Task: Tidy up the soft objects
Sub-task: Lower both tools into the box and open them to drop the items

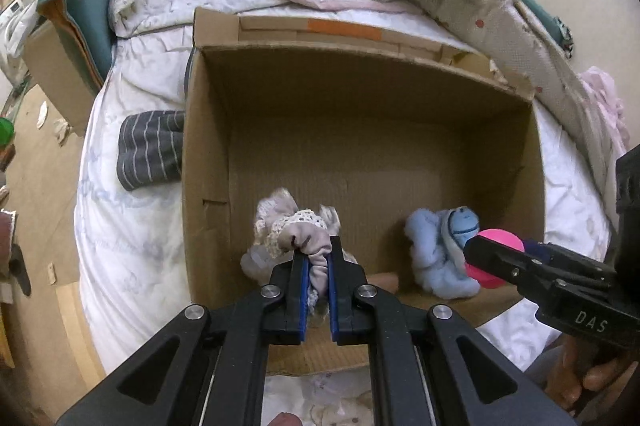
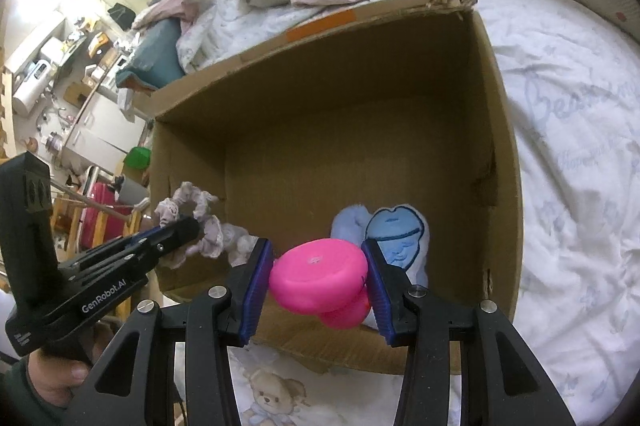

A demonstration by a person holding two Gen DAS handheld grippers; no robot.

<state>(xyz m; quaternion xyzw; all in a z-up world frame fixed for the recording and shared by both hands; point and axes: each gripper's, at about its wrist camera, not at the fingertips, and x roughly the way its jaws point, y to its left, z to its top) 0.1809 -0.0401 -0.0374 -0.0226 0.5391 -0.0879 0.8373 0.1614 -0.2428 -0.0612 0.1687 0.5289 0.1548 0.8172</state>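
Lilac scrunchie (image 1: 298, 232) is pinched tight in the left gripper (image 1: 317, 258), hanging over the cardboard box (image 1: 360, 130). Right gripper (image 2: 318, 280) squeezes a pink squishy toy (image 2: 320, 276), blue plush (image 2: 394, 236) just beyond it. Letting go too near the front wall could drop either one outside.

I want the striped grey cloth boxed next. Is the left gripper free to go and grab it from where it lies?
Probably not yet. The left gripper is shut on a lace scrunchie over the cardboard box. The striped cloth lies outside the box's left wall, nothing covering it.
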